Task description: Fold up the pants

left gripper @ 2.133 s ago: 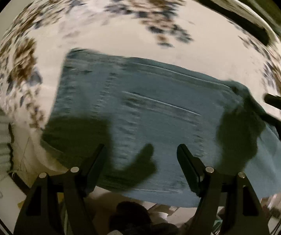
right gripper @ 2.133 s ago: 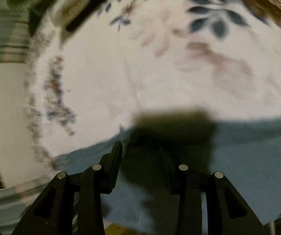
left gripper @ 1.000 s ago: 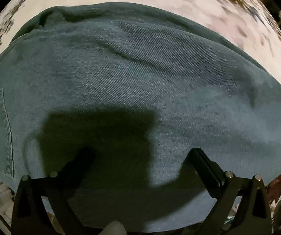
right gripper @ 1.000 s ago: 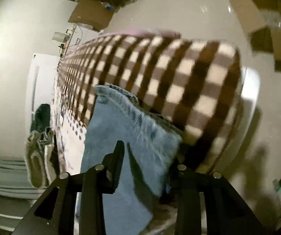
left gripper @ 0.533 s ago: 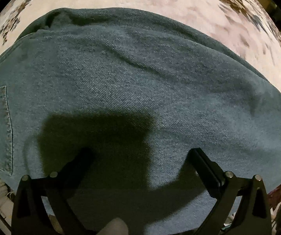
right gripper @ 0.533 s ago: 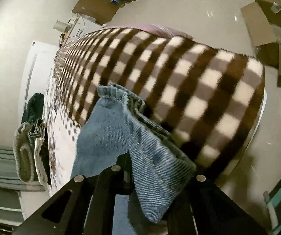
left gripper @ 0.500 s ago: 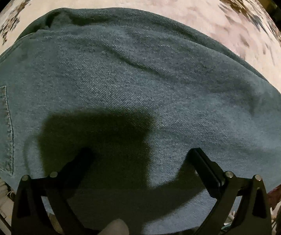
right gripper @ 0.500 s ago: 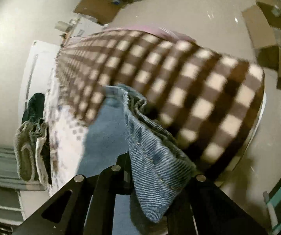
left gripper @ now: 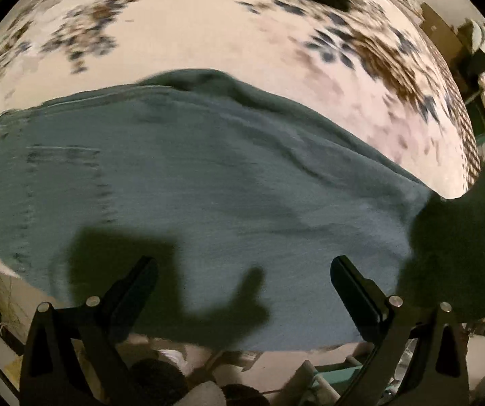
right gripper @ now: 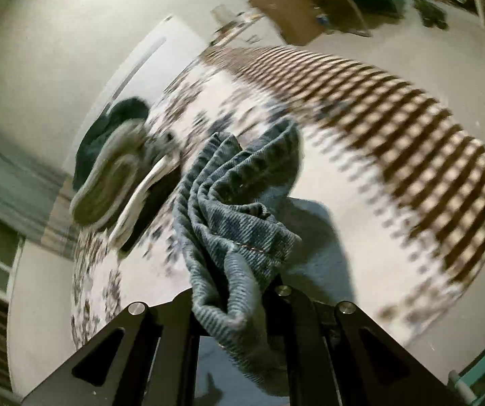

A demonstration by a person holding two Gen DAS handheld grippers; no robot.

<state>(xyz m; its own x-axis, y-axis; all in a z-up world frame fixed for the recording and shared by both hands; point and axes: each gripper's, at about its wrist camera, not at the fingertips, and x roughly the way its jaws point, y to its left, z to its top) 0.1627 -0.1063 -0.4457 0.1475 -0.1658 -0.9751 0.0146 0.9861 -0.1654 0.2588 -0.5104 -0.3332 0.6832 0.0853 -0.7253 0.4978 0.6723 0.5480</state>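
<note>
Blue denim pants (left gripper: 208,182) lie spread across a bed with a floral cover (left gripper: 208,34). My left gripper (left gripper: 242,270) is open and empty, held above the near edge of the pants. My right gripper (right gripper: 232,291) is shut on a bunched leg end of the pants (right gripper: 239,209) and holds it lifted above the bed. In the left wrist view that lifted part (left gripper: 462,237) rises dark at the right edge.
A brown and cream checked blanket (right gripper: 394,108) covers the far part of the bed. A pile of folded clothes (right gripper: 113,169) lies at the bed's left side. Cardboard boxes (right gripper: 296,10) and clutter stand on the floor beyond.
My left gripper has pulled back and up from the denim, so more of the pants and bed shows. My right gripper has lifted and swung the held leg end over the bed.
</note>
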